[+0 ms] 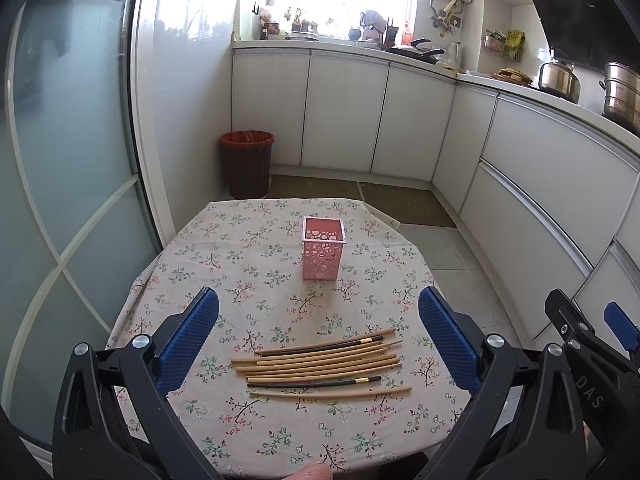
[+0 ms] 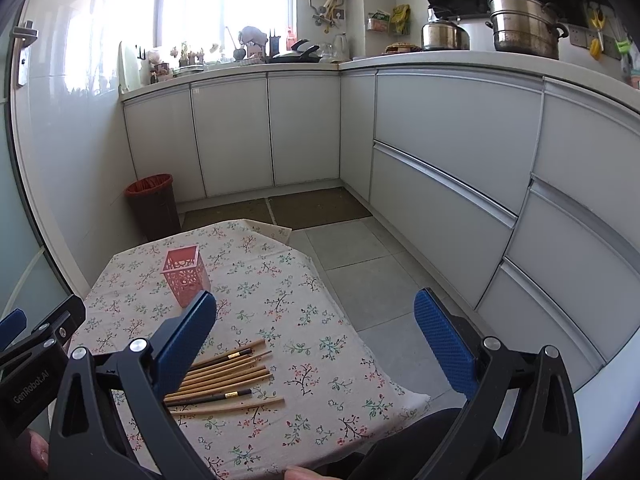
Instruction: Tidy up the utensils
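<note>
Grippers: left gripper (image 1: 319, 334) and right gripper (image 2: 316, 338) both gape, holding nothing.
Chopsticks (image 1: 322, 364): loose bundle at lower centre of the surface (image 1: 240, 264).
Holder (image 1: 322, 248): empty, mid-frame.
Risk: the thin sticks may roll or slip; the light holder may tip.

Chopsticks (image 1: 320, 362) (image 2: 224, 380) lying flat in a loose side-by-side bundle on the near part of the surface: mostly pale bamboo, two dark with gold bands. Pink perforated square holder (image 1: 322, 253) (image 2: 185, 274) standing upright, farther back, well apart.
</note>
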The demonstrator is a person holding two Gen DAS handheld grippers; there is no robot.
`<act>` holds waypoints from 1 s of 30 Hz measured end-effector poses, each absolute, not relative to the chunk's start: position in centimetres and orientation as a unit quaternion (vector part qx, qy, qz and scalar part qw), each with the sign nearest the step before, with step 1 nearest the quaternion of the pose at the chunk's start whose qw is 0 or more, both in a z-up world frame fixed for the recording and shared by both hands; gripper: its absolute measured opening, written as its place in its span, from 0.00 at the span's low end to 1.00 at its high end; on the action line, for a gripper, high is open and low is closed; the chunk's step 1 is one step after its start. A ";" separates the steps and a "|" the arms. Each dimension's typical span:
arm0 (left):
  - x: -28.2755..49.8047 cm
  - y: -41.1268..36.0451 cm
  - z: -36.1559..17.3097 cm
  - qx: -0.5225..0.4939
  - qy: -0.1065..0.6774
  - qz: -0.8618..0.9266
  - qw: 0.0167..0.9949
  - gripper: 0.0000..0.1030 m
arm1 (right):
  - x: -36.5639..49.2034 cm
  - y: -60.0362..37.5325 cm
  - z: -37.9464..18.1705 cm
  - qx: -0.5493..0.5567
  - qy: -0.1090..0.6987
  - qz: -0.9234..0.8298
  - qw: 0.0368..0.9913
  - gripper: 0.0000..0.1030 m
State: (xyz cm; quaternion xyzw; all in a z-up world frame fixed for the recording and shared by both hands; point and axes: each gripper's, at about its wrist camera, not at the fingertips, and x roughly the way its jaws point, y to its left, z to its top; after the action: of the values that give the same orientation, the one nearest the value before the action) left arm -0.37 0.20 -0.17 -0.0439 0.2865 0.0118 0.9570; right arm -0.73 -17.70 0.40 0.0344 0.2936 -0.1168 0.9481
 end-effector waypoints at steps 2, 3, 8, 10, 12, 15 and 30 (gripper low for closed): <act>-0.4 0.2 -0.1 -0.044 0.287 0.012 0.957 0.93 | -0.7 -17.7 0.4 0.034 0.293 -0.117 0.948 0.94; -0.4 0.1 -0.1 -0.044 0.288 0.012 0.956 0.93 | -0.7 -17.7 0.4 0.034 0.293 -0.117 0.948 0.94; -0.4 0.2 -0.1 -0.044 0.291 0.013 0.956 0.93 | -0.7 -17.7 0.4 0.034 0.293 -0.117 0.948 0.94; -0.4 0.2 0.0 -0.046 0.292 0.013 0.955 0.93 | -0.9 -17.8 0.5 0.034 0.291 -0.117 0.949 0.94; -0.4 0.2 0.0 -0.046 0.294 0.013 0.954 0.93 | -0.9 -17.8 0.5 0.034 0.290 -0.118 0.949 0.94; -0.4 0.2 0.1 -0.047 0.293 0.012 0.955 0.93 | -1.0 -17.8 0.5 0.034 0.290 -0.118 0.949 0.94; -0.4 0.3 0.0 -0.048 0.290 0.010 0.956 0.93 | -1.1 -17.7 0.5 0.034 0.290 -0.117 0.949 0.94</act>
State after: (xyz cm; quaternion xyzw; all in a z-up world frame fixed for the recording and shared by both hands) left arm -0.38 0.31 -0.01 -0.0482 0.2903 0.0105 0.9557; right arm -1.10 -17.72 0.52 0.0340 0.2902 -0.1174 0.9491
